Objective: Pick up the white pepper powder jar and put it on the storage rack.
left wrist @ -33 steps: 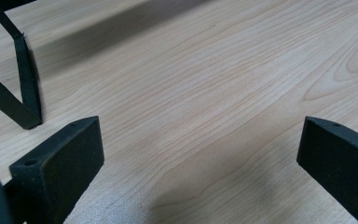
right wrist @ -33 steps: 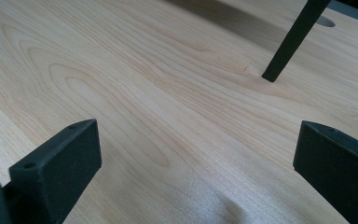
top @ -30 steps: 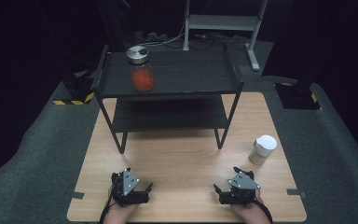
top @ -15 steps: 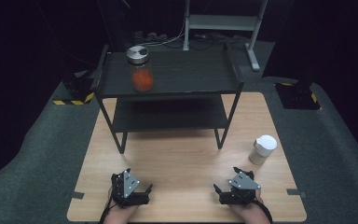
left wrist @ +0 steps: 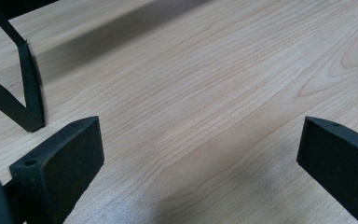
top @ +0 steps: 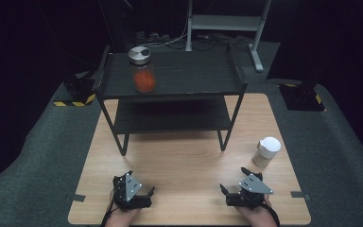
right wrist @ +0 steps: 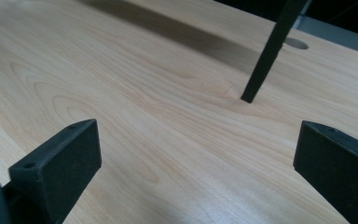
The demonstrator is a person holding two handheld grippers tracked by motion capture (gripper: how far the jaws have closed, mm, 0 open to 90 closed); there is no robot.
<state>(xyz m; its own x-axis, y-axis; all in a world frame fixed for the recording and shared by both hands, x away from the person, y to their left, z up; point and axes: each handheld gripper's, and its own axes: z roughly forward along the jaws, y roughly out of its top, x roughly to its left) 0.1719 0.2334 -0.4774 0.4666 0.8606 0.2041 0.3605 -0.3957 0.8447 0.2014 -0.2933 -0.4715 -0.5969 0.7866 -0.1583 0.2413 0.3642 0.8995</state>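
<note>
A glass jar (top: pixel 142 73) with orange contents and a silver lid stands on the top shelf of a black two-tier rack (top: pixel 189 90), toward its left end. A small white-lidded jar (top: pixel 266 151) stands on the wooden table (top: pixel 184 161) at the right. My left gripper (top: pixel 141 183) rests near the table's front edge at the left, its jaws wide apart over bare wood (left wrist: pixel 200 144). My right gripper (top: pixel 234 180) sits at the front right, also open, with nothing between its jaws (right wrist: pixel 196 144).
One rack leg (left wrist: pixel 28 93) stands ahead in the left gripper view. Another rack leg (right wrist: pixel 265 56) rises ahead in the right gripper view. Dark grey carpet (top: pixel 38 156) surrounds the table. A metal stand (top: pixel 227 21) and cables lie behind the rack.
</note>
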